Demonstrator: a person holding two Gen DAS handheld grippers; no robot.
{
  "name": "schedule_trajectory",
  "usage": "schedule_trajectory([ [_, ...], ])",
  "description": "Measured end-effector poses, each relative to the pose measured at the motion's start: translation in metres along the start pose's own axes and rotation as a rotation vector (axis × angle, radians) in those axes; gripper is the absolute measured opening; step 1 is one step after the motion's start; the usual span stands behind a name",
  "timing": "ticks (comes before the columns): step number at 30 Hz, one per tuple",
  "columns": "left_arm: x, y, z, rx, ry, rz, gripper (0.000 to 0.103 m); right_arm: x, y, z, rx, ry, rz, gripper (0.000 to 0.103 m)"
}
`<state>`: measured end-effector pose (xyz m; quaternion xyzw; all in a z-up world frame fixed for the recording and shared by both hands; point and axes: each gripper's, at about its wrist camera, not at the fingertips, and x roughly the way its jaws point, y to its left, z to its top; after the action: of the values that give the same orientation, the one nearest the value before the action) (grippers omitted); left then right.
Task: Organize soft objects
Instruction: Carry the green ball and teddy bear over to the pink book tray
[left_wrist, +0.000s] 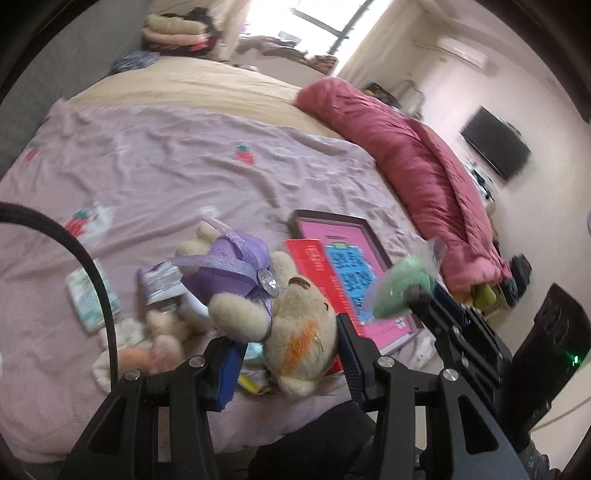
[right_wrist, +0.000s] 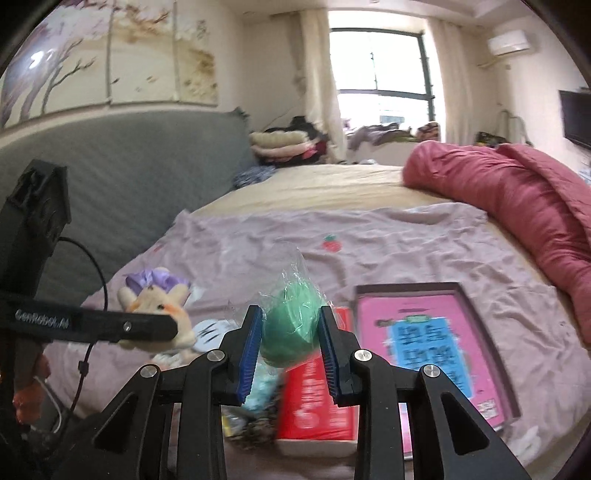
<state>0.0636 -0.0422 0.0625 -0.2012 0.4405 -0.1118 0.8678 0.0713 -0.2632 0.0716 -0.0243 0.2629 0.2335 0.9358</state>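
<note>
We've got 2 grippers up over the bed, each w/ a soft toy. Our left gripper (left_wrist: 288, 350) is clamped on a beige plush bear (left_wrist: 291, 332) in a purple dress, head squeezed betw. the blue pads, body hanging above the pink sheet (left_wrist: 155, 158). Our right gripper (right_wrist: 290, 345) holds a green soft object (right_wrist: 291, 325) wrapped in clear plastic, jaws narrow & pressing its sides. Below sit a red book (right_wrist: 314, 402) and a pink framed board (right_wrist: 432, 343), w/ more small packets (left_wrist: 92, 295) on the sheet. A rolled red quilt (right_wrist: 517, 195) lies along the far side.
</note>
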Motion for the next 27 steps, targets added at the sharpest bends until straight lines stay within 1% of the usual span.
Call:
schedule_trajectory([
  [6,0.020,-0.056,0.011,0.101,0.030,-0.043,0.048,-0.021,-0.053,0.010,0.078,-0.022,-0.111,0.031],
  [10,0.041,-0.097,0.013,0.173,0.066,-0.067,0.048,-0.037,-0.097,0.006,0.147,-0.031,-0.187,0.031],
  [12,0.055,-0.118,0.012,0.207,0.093,-0.078,0.048,-0.042,-0.116,0.003,0.175,-0.025,-0.210,0.031],
  [16,0.088,-0.149,0.008,0.265,0.159,-0.095,0.048,-0.050,-0.153,-0.009,0.230,0.001,-0.257,0.031],
  [17,0.098,-0.156,0.005,0.276,0.183,-0.100,0.048,-0.048,-0.156,-0.013,0.237,0.013,-0.260,0.031],
  [20,0.123,-0.168,-0.003,0.296,0.238,-0.083,0.048,-0.040,-0.174,-0.025,0.263,0.063,-0.270,0.031],
  [24,0.152,-0.180,-0.014,0.333,0.311,-0.063,0.048,-0.030,-0.183,-0.039,0.275,0.098,-0.283,0.031],
  [27,0.172,-0.186,-0.017,0.349,0.338,-0.043,0.048,-0.023,-0.186,-0.046,0.286,0.123,-0.283,0.031],
])
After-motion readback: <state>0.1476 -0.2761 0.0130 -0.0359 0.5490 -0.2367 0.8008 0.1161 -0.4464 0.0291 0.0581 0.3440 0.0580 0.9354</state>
